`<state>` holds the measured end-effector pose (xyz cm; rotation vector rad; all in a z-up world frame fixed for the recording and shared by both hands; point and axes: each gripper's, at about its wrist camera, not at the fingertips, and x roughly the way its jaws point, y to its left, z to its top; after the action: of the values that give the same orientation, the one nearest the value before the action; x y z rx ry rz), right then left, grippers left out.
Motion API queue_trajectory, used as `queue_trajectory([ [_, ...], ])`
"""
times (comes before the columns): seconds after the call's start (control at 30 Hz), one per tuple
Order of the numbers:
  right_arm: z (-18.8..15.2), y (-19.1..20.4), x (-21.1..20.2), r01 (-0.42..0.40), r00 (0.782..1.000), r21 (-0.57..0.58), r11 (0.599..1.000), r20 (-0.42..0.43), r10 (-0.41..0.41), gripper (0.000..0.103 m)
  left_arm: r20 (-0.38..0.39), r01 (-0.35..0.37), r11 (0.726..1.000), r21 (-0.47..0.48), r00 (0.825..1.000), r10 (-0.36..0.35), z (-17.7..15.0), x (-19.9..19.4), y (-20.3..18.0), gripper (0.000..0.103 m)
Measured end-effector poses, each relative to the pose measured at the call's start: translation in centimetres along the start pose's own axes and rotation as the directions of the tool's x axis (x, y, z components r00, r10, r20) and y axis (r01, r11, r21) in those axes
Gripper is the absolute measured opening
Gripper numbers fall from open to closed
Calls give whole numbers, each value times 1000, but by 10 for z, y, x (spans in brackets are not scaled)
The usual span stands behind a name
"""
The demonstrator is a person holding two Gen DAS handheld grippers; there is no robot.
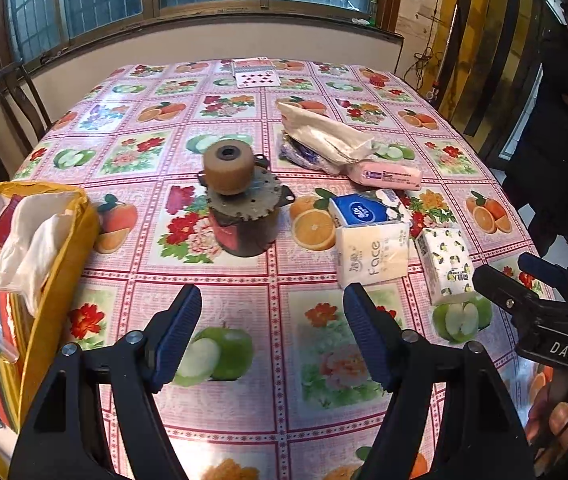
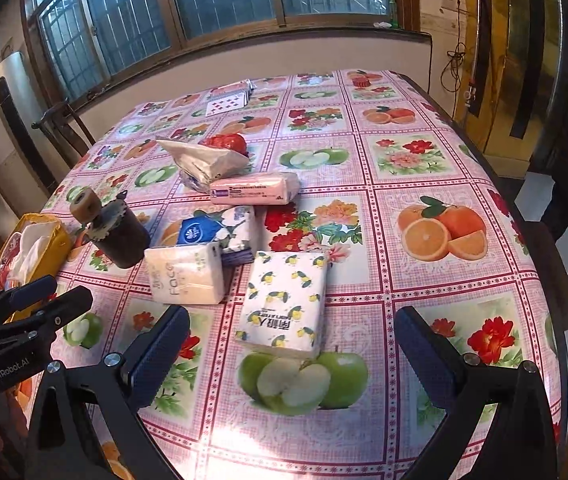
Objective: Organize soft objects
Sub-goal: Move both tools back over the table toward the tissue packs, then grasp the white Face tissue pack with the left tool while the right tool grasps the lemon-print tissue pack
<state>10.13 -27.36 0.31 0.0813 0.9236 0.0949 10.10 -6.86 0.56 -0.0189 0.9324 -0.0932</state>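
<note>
Right wrist view: table (image 2: 424, 208), yellow box (image 1: 64, 248) at its left edge, tissue packs in between.
Step looks like pick-up: right gripper (image 2: 292, 344) spread wide, empty, framing the lemon-print pack (image 2: 284, 300). Left gripper (image 1: 272, 328) gapes empty near the box. Next: lower, pinch softly, carry it boxward.
</note>
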Motion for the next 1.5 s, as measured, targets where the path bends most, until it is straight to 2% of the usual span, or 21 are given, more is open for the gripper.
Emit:
queue_trajectory([
  [0.2, 9, -15, 26, -34, 995, 73, 997, -92, 40, 103, -90, 30, 999, -23, 995, -32, 14, 32, -22, 73],
  [0.47, 8, -17, 33, -37, 994, 84, 996, -97, 45, 103, -128, 26, 996, -85, 991, -37, 25, 59, -37, 73],
  [0.57, 6, -18, 33, -33, 993, 73, 997, -110, 41, 103, -157, 51, 993, -108, 985, -68, 26, 67, -37, 73],
  [0.67, 6, -21, 35, -39, 992, 78, 996, -113, 48, 103, -162, 60, 992, -115, 984, -78, 26, 72, -40, 73],
  [0.8, 4, -26, 34, -37, 993, 76, 996, -108, 45, 103, -165, 100, 983, -153, 978, -125, 32, 73, -41, 73],
  [0.9, 1, -30, 32, -46, 993, 76, 996, -108, 54, 103, -157, 104, 985, -136, 980, -125, 35, 72, -48, 73],
  [1.07, -1, -34, 28, -52, 993, 82, 995, -99, 60, 103, -201, 134, 980, -150, 966, -163, 34, 83, -58, 73],
  [1.3, -1, -30, 33, -44, 993, 70, 997, -109, 51, 103, -186, 115, 984, -135, 973, -139, 37, 89, -56, 73],
  [1.4, 1, -23, 38, -35, 993, 49, 998, -115, 40, 103, -180, 110, 987, -114, 975, -130, 36, 88, -52, 60],
  [1.5, 5, -17, 43, -17, 993, 34, 999, -116, 21, 103, -189, 121, 986, -118, 972, -142, 36, 87, -46, 57],
])
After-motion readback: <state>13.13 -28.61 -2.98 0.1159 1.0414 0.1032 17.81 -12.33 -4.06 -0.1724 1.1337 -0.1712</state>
